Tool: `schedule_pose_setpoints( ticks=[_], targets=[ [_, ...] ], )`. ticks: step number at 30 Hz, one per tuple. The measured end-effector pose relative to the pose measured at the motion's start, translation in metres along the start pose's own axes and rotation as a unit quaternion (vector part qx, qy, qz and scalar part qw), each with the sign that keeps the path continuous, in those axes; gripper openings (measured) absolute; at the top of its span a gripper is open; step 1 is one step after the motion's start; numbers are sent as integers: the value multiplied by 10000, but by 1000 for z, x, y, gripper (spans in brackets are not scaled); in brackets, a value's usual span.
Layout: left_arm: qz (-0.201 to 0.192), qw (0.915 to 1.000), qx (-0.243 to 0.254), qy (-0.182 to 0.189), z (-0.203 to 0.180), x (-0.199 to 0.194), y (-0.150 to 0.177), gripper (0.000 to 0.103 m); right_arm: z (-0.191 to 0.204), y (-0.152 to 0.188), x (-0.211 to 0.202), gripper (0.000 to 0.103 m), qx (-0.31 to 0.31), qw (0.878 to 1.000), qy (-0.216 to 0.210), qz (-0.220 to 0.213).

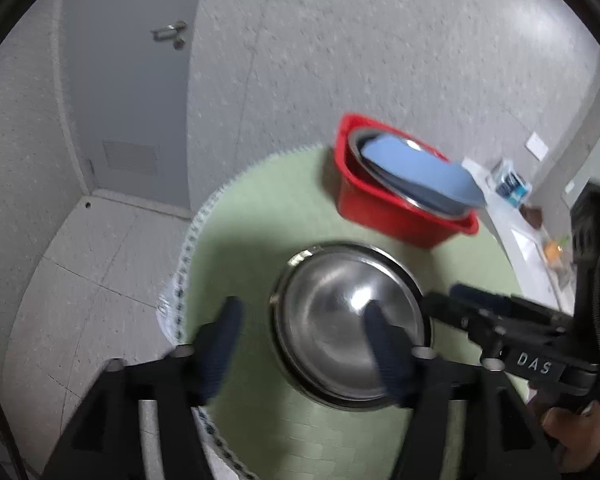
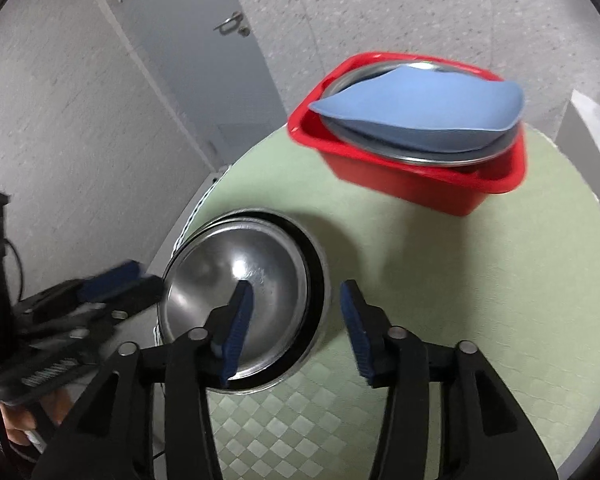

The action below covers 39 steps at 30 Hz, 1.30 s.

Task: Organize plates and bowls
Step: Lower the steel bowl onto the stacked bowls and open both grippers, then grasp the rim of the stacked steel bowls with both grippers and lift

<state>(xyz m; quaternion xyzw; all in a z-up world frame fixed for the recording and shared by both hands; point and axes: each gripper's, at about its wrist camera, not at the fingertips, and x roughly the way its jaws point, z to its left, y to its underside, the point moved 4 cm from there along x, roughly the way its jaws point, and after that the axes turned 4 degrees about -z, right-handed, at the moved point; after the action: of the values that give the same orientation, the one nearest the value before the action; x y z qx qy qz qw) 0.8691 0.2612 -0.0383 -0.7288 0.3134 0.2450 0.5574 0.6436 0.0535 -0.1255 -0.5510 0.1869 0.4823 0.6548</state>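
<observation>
Two hand-held grippers converge on a steel bowl [image 1: 350, 328] standing near the left edge of a round counter [image 2: 460, 280] covered in a pale green checked cloth. The left gripper [image 1: 304, 320] hangs with its jaws spread wide, the right finger over the bowl's hollow and the left finger outside the rim, holding nothing. The right gripper [image 2: 296, 316], likewise open and empty, straddles the bowl's right rim, one blue pad over the metal, the other over the cloth. In the right wrist view the bowl appears to sit nested in a second one, its rim showing as a double ring. Farther back and to the right stands a red tub [image 2: 420, 184] already holding a steel plate or bowl with a blue dish [image 2: 416, 116] tilted on top, jutting past the tub's rim. The risks, as judged from here: polished steel could slip from a thin rim pinch; a lift might drag the nested piece along, then drop it; both grippers working the same bowl could collide; and another piece added to the tub might tip the leaning blue dish out
</observation>
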Motion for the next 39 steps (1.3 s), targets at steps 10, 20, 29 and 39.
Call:
schedule_pose_setpoints(
  ticks=[10, 20, 29, 39],
  targets=[
    [493, 9976, -425, -236, 25, 30, 28, 77, -12, 20, 37, 64, 510, 9979, -29, 399],
    [739, 9961, -470, -68, 24, 56, 34, 75, -9, 27, 60, 64, 705, 9955, -136, 625],
    [835, 9946, -501, 355, 11, 67, 36, 43, -12, 31, 75, 47, 948, 9922, -421, 685],
    [574, 9967, -490, 315, 3, 46, 25, 40, -9, 21, 56, 47, 907, 9935, -497, 473]
  ],
)
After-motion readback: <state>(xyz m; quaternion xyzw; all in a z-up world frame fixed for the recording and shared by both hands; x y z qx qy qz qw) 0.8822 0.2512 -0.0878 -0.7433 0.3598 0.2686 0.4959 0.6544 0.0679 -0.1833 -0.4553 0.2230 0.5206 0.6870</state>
